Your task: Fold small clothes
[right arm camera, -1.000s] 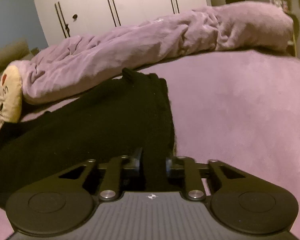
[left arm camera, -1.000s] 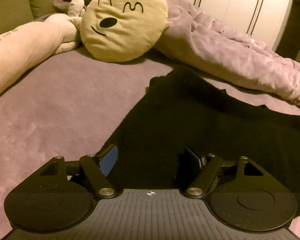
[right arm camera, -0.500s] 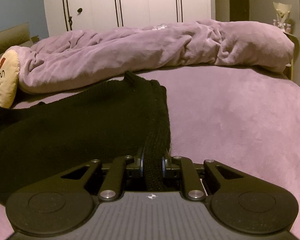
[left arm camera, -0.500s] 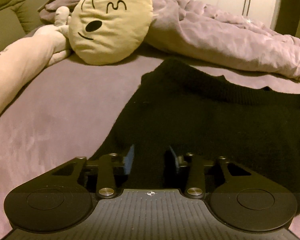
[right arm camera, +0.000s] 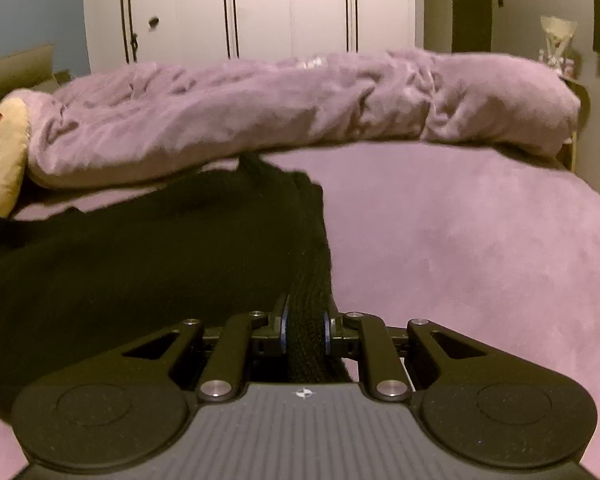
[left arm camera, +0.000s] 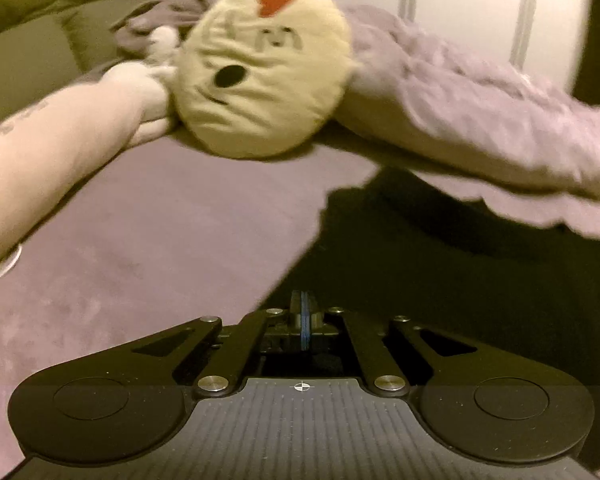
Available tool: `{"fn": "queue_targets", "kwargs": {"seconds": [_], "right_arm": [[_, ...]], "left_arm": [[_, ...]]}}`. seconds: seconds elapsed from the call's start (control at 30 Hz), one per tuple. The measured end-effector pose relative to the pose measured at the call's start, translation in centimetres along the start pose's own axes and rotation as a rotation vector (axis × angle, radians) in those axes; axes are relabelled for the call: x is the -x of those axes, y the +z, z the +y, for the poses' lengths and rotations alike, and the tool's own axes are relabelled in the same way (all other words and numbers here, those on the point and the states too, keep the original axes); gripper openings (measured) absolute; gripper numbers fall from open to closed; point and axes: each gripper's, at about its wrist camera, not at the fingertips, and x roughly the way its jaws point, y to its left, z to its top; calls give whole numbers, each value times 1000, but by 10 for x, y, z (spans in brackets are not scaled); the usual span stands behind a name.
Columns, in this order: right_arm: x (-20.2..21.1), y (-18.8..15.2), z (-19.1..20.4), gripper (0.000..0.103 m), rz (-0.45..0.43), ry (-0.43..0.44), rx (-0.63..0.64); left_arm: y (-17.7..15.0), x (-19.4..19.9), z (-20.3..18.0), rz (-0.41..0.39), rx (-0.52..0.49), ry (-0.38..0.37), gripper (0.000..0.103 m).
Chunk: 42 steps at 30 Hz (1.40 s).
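Black knit: garment [left arm camera: 480, 280] lies flat on the mauve bedspread [left arm camera: 160, 240], below the smiley cushion [left arm camera: 264, 68].
Left wrist view: left gripper [left arm camera: 305, 316] pads meet; whether cloth sits between them cannot be told.
Right wrist view: right gripper [right arm camera: 305, 330] clamps the garment's ribbed edge [right arm camera: 309, 280].
Advice: confirm the left grip, lift both corners level, fold away from the rolled duvet [right arm camera: 300, 108].

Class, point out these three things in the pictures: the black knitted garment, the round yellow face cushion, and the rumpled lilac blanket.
black knitted garment [right arm camera: 160, 264]: right wrist view, on its flat middle.
round yellow face cushion [left arm camera: 268, 76]: left wrist view, on the centre of its face.
rumpled lilac blanket [right arm camera: 284, 108]: right wrist view, on its middle folds.
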Motion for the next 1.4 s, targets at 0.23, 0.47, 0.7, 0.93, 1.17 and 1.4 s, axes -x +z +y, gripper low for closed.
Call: {"fn": "queue_targets", "kwargs": {"seconds": [0.23,0.47,0.7,0.93,1.17,1.4], "right_arm": [[15,4,7,27,-52,-63,7],[41,-6,39,32,-112,90,-13],[29,-26,72,38,-47,211,3],[31,-25,87,38,-53,276,35],[26,-31,85,38,-17,280,12],[27,-36,86,38,-13,283,8]], "left_arm": [[-2,-12,26,98,97,-201,79],[-5,-46,23,222,162,-321,94],[-3,-42,26,180,164,-305,39],[-3,-45,55,202,235,-332,67],[-8,-50,62,279,288,-498,91],[2,-68,60,318,383,-573,85]]}}
